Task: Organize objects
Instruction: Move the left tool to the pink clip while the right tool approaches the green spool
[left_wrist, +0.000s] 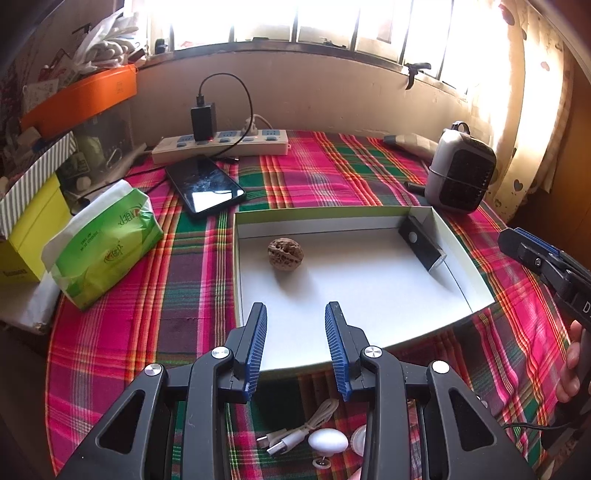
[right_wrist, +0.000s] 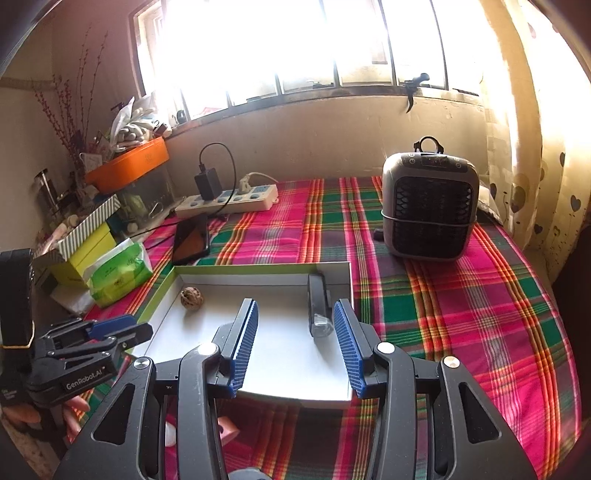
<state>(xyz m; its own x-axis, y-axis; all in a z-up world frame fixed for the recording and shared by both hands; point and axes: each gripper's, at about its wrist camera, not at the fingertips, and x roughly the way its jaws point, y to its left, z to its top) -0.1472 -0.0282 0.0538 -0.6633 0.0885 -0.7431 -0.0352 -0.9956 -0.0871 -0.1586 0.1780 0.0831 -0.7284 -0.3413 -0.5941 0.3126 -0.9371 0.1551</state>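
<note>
Left gripper (left_wrist: 295, 347): fingers spread apart, nothing between the blue pads; it hovers over the near edge of the box.
Right gripper (right_wrist: 295, 343): fingers likewise released and empty, held above the near right part of the box; in the left wrist view it shows at the right edge (left_wrist: 532, 251).
Near items: a white USB cable (left_wrist: 299, 432), a white egg-shaped object (left_wrist: 328, 441) and a small pin (left_wrist: 320, 462) lie on the cloth just under the left gripper, outside the box. A pink block (right_wrist: 227, 428) sits under the right gripper; what it is I cannot tell.
Tablecloth (left_wrist: 147, 295): pink, green and red plaid, covering the table.
Box (left_wrist: 463, 254): shallow, white inside with a green rim, open, lying flat mid-table.
Walnut (left_wrist: 285, 254): inside the box, toward its far left corner, apart from the walls.
Black device (left_wrist: 421, 242): dark, oblong, with a clear end (right_wrist: 320, 325); inside the box, along its right wall.
Tissue pack (left_wrist: 107, 243): green and white, left of the box.
Yellow box (left_wrist: 33, 221): just behind the tissue pack.
Phone (left_wrist: 205, 188): dark screen, beyond the box's far left corner.
Heater (right_wrist: 430, 206): grey, upright, beyond the box to the right.
Power strip (left_wrist: 221, 146): at the far edge by the wall, a black charger (left_wrist: 203, 120) plugged in.
</note>
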